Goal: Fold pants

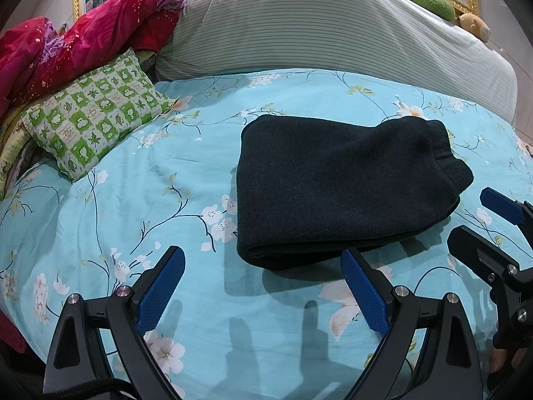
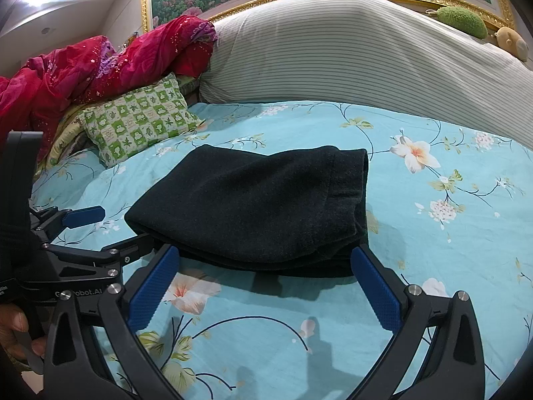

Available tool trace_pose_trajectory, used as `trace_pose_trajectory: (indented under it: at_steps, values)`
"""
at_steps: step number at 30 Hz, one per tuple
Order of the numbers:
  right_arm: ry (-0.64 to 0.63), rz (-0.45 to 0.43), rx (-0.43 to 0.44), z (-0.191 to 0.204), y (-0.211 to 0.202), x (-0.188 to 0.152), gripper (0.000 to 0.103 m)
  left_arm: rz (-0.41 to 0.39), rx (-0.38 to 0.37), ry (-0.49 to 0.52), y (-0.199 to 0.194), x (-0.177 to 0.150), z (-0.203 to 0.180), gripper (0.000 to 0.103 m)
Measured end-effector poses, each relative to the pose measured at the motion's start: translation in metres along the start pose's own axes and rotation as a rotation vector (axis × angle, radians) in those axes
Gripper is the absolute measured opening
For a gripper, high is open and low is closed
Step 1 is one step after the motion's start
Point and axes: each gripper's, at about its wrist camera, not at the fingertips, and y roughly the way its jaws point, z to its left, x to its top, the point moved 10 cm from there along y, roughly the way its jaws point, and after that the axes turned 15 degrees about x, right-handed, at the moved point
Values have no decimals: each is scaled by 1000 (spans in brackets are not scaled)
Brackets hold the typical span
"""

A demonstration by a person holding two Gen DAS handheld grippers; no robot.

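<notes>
The left gripper [image 1: 263,260] and the right gripper [image 2: 266,260] both stand spread wide with nothing between their blue pads [image 1: 160,286], released above the floral turquoise bedsheet [image 1: 100,206]. The dark pants [image 1: 336,190] lie folded into a thick stack straight ahead of both tools; in the right wrist view their near folded edge sits just beyond the fingertips, and whether the pads touch the cloth cannot be told. The stack's underside and inner layers are hidden. Each gripper's body is cut off by the lower frame. Open sheet spreads to the left of the pants, up to a green checked pillow [image 1: 96,116] and a red quilt [image 1: 100,33]; a striped bolster [image 1: 316,30] bounds the far side.
</notes>
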Motion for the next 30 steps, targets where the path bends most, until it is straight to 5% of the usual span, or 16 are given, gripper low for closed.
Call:
trace_pose_trajectory:
  at_steps: [30]
  values:
    - [6, 33, -27, -13, -4, 14, 103, -2, 3, 6, -2, 27, 5, 95]
